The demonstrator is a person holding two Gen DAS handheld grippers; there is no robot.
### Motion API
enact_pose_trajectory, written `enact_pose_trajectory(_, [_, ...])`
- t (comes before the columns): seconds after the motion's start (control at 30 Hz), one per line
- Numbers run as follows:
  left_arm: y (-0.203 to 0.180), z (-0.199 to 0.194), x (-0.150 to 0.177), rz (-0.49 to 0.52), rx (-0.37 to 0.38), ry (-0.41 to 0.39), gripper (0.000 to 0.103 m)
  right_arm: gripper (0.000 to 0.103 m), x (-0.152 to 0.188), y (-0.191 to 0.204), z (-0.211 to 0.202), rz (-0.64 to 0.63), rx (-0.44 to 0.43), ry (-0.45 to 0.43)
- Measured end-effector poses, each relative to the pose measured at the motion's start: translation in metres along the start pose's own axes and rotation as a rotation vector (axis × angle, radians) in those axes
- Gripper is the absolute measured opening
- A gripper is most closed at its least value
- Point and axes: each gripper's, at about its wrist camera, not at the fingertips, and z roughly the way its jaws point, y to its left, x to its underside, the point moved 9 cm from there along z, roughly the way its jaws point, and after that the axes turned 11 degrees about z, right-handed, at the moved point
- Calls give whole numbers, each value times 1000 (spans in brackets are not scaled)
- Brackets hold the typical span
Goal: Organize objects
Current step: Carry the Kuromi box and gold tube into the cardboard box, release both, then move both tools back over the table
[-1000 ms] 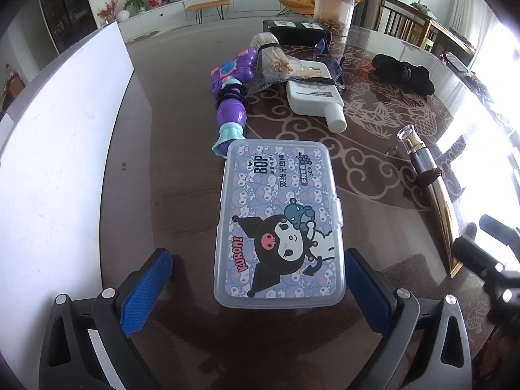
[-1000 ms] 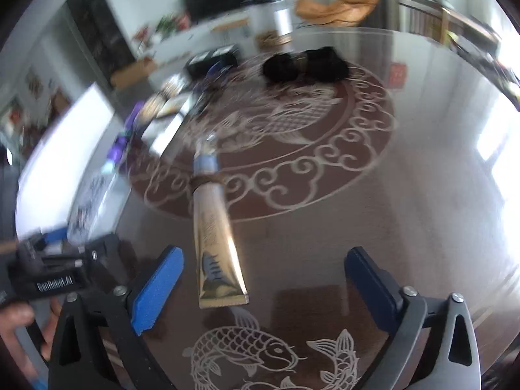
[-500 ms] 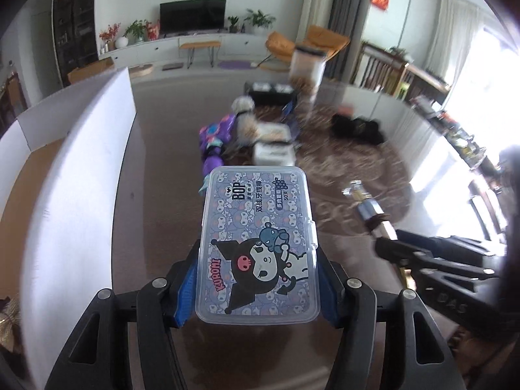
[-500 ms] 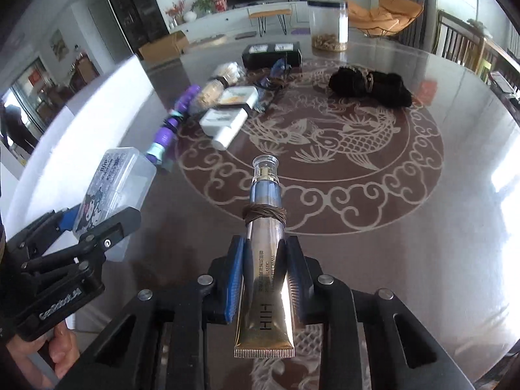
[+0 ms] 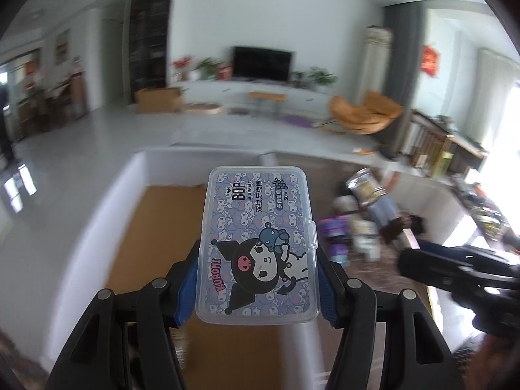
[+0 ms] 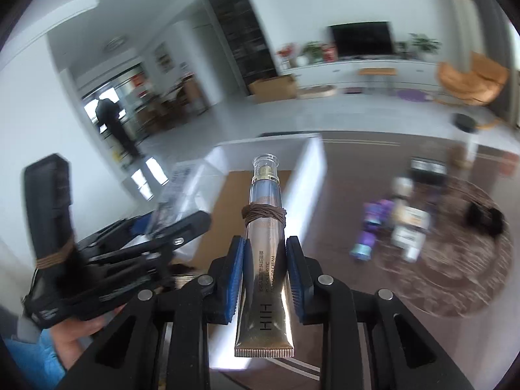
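The left hand-held gripper [image 5: 258, 279] clenches a clear floss box [image 5: 258, 243] by its long sides, holding it in the air above a white-walled bin [image 5: 107, 214] with a brown bottom. The right hand-held gripper [image 6: 265, 273] clenches a gold cream tube [image 6: 265, 279], cap forward, above the same bin's right wall. The counter [image 6: 341, 224] and its blurred clutter lie right of the bin.

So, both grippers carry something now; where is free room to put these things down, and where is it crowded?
The brown floor inside the white-walled box looks bare; it lies under the clear case and ahead of the gold tube. The dark table between the box wall and the purple toy is also free. Around the white bottle it is crowded.
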Motion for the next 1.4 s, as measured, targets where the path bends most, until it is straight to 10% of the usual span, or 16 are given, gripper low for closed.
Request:
enact_pose_trajectory(0.2, [93, 46, 71, -90, -270, 280, 62, 30, 30, 65, 85, -68, -67, 176])
enact_pose_trajectory(0.3, [105, 62, 84, -125, -321, 361, 73, 72, 53, 66, 117, -68, -42, 285])
enact_pose_trajectory(0.53, [44, 59, 49, -67, -250, 234, 78, 86, 32, 6, 66, -41, 33, 61])
enact_pose_trajectory(0.73, [-113, 48, 18, 97, 69, 141, 83, 99, 26, -153, -4, 85, 356, -166])
enact_pose_trajectory(0.9, [-241, 47, 39, 216, 310, 162, 100, 99, 76, -298, -31, 335, 588, -118])
enact_pose_trajectory(1.4, [-282, 178, 99, 236, 171, 293, 100, 99, 119, -378, -49, 445, 742, -130])
